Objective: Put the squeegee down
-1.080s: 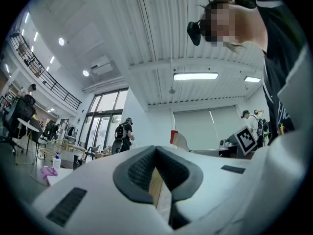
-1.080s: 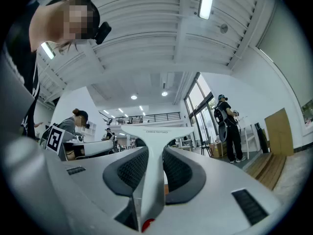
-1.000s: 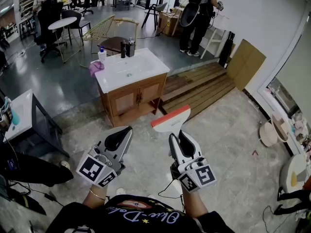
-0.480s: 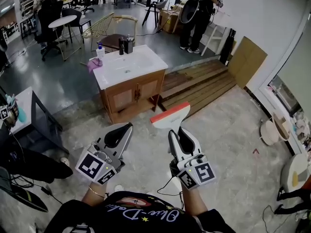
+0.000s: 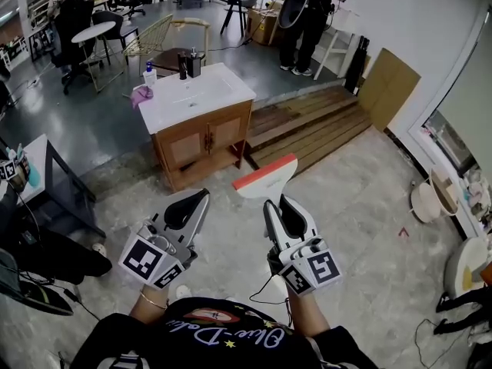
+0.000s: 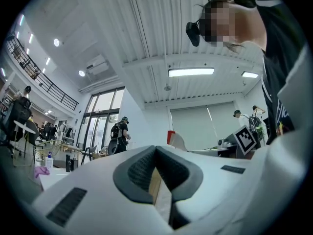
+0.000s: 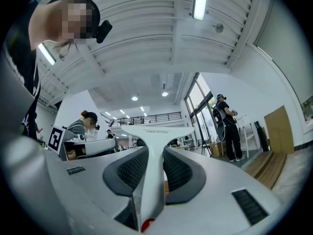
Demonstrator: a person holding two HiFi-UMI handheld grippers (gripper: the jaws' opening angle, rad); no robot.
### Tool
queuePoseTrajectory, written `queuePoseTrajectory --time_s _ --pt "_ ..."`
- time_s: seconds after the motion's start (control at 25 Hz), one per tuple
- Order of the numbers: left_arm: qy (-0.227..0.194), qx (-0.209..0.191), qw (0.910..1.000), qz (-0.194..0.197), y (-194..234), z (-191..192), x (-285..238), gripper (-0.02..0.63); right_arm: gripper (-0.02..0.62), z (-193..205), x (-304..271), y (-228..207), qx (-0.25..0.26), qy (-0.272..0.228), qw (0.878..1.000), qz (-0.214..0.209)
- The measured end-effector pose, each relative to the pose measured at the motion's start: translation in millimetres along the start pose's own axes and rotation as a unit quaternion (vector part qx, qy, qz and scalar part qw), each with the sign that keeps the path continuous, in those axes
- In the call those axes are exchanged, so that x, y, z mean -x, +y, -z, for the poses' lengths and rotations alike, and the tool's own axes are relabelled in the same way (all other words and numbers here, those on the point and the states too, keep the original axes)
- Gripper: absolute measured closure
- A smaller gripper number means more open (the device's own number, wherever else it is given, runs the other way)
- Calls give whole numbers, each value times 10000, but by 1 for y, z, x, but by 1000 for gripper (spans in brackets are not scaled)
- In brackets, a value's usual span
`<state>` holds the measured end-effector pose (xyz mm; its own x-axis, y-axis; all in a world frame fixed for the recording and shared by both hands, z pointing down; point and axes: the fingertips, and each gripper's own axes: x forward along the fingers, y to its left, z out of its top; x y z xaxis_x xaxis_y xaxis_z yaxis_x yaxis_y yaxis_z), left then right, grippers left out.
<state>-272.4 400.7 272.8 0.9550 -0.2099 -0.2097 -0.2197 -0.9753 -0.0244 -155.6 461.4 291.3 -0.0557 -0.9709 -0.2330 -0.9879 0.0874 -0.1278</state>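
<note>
The white plastic squeegee (image 5: 267,177) with a red blade edge stood upright in the air above the pale stone floor (image 5: 369,229), its handle clamped between the fingers (image 7: 127,173) of the right gripper (image 5: 280,206). Beside it, the left gripper (image 5: 188,208) had its fingers closed together on nothing. Farther off, a wooden vanity's white counter (image 5: 234,91) carried a clear pump bottle (image 5: 150,74), dark bottles (image 5: 188,64) and a pink cloth (image 5: 141,94), all beside its sunken basin (image 5: 196,92).

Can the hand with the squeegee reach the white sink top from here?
Probably not yet. The right gripper, shut on the squeegee, is held short of the sink top, with open floor between. Nothing blocks the way.
</note>
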Motion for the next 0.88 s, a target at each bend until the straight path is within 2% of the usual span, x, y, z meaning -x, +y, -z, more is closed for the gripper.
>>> queuePoseTrajectory --time_s 0.48,0.88 --pt "68 -135 9998 -140 -13 -2 -1 609 494 -5 13 -7 -83 -60 9999 -123" --pt "-27 -31 10000 78 -5 6 -32 610 494 -8 3 -30 52 -33 10000 30"
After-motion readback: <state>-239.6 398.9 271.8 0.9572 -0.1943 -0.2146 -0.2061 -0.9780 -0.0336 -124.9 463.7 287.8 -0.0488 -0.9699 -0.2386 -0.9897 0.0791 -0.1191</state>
